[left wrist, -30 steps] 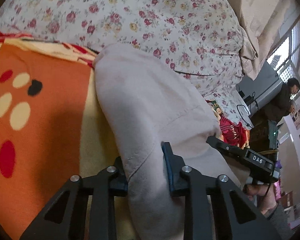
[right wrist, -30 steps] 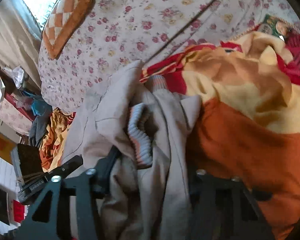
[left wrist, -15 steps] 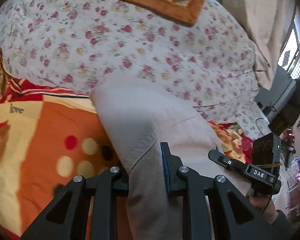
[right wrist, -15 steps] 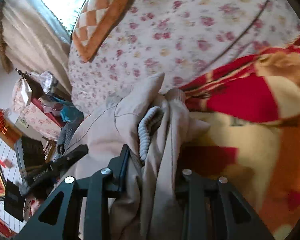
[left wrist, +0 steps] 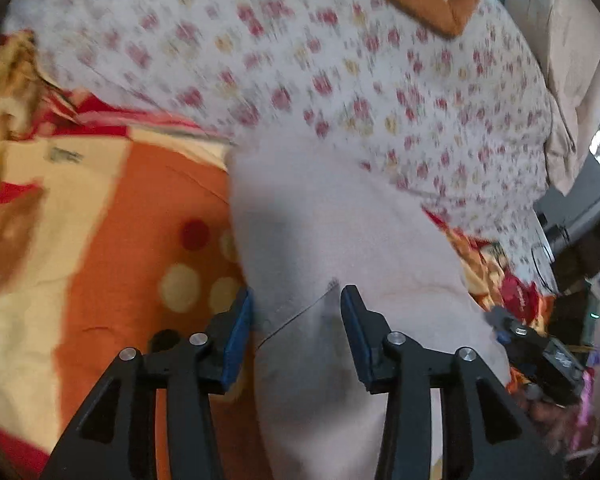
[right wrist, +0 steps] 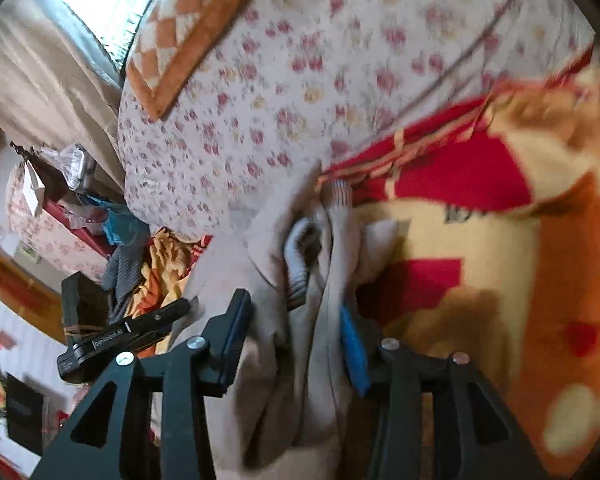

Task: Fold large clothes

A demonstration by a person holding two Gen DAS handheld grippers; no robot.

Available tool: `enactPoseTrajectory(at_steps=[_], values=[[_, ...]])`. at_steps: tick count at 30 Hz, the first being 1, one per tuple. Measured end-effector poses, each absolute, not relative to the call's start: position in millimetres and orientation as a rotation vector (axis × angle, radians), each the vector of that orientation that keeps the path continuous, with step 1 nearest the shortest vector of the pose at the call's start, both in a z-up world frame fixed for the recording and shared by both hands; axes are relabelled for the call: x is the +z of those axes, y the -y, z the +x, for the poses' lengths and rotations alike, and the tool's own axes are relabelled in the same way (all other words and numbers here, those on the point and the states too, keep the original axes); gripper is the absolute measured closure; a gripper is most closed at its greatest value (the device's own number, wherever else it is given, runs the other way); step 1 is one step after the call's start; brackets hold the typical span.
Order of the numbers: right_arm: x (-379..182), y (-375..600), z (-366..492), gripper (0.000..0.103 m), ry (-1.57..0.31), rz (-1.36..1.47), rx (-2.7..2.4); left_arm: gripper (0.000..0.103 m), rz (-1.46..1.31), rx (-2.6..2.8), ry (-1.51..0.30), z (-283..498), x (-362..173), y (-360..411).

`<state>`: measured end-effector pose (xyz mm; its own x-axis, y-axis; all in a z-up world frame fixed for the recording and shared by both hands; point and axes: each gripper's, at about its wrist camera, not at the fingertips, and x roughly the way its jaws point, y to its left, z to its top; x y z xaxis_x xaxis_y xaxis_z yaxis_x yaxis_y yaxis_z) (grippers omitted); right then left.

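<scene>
Beige garment (left wrist: 332, 216), floral quilt (left wrist: 340, 60), orange blanket (left wrist: 140, 216)

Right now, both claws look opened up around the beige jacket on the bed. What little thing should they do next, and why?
Probably draw both grippers back off the beige jacket. The left gripper and the right gripper both stand open, with cloth lying loosely between their fingers, and the jacket rests folded on the orange blanket. Pulling straight back should leave the fold undisturbed.

Matt beige cloth garment (left wrist: 340, 220)
</scene>
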<state>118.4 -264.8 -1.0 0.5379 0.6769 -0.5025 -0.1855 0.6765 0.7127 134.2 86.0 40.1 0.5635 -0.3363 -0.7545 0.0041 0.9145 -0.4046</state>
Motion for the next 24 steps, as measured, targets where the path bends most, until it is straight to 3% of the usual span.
enactPoseTrajectory(at_steps=[6,7,8,9,10,11,14,19,22,24], values=[[71,218,72,0.057,-0.658,0.200,0.537,0.066,-0.306,-0.334,-0.825,91,67,-51],[70,207,67,0.057,-0.665,0.144,0.534,0.068,-0.273,-0.348,-0.839,88,64,-42],[65,198,67,0.059,-0.690,0.103,0.530,0.079,-0.251,-0.367,-0.870,86,57,-34],[54,189,71,0.065,-0.754,0.070,0.520,0.087,-0.236,-0.381,-0.923,86,46,-28],[42,181,79,0.075,-0.838,0.049,0.530,0.087,-0.220,-0.386,-0.968,86,36,-22],[27,177,84,0.092,-0.916,0.012,0.513,0.087,-0.182,-0.390,-1.051,85,18,-14],[-15,177,95,0.092,-1.093,-0.046,0.447,0.087,-0.139,-0.399,-1.080,78,-4,-5],[-9,179,95,0.088,-1.097,-0.030,0.424,0.087,-0.269,-0.411,-1.070,82,-8,-17],[-9,180,94,0.085,-1.105,-0.010,0.417,0.077,-0.304,-0.437,-1.041,76,-9,-19],[-10,183,95,0.082,-1.105,0.015,0.424,0.055,-0.308,-0.462,-1.033,76,-7,-11]])
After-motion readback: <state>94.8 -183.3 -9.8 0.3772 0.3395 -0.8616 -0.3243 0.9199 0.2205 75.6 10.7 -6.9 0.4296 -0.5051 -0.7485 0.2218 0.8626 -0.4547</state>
